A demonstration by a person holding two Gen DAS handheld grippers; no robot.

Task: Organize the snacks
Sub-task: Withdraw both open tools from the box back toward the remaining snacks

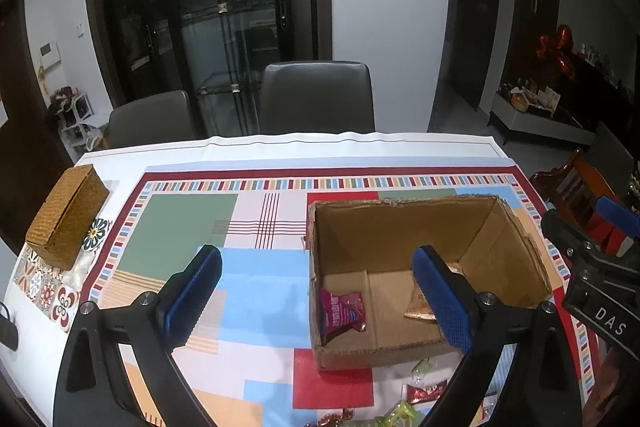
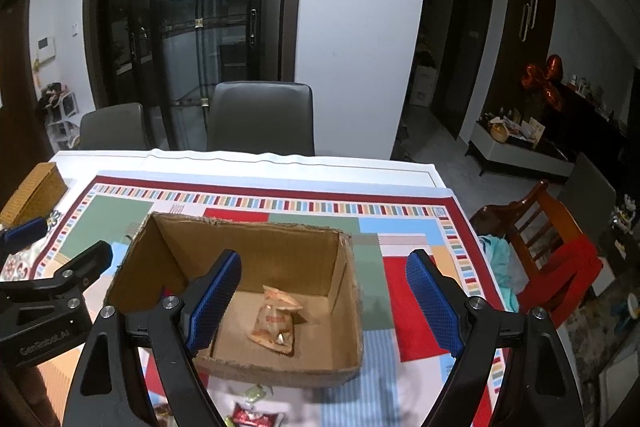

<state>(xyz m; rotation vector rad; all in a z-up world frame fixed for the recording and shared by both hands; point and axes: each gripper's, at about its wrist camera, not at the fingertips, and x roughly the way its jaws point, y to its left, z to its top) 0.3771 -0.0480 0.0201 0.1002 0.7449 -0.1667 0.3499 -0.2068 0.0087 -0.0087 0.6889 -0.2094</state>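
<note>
Your cardboard box [image 2: 256, 279] sits open-topped on the patterned tablecloth [image 1: 188, 227], toward the right half of the table. Two packets lie on its floor: an orange snack packet [image 2: 276, 323] near the middle and a magenta snack packet [image 1: 343, 313] against the left wall. The loose snacks [image 1: 424, 393] that remain lie on the cloth just outside the near wall, at the bottom edge of both views — a red wrapper [image 2: 254, 419] and pale green ones among them.

Risks, as I judge them. The loose wrappers are small, glossy and sit close together; a pinch placed carelessly could catch two at once or skid one off the near table edge. The box wall nearest you is ragged and stands just beside the pile — a finger coming down at an angle could strike the rim and shove the light, nearly empty box across the cloth. Your two tools are also near each other on the right side, so reaching together invites a collision.

Tool state: your left gripper [image 1: 316, 291] is spread wide, holding nothing, touching nothing, poised above the box's left wall. Your right gripper [image 2: 324, 301] is likewise wide apart and empty, above the box interior. A woven basket [image 1: 66, 215] stands well apart at the far left.
</note>
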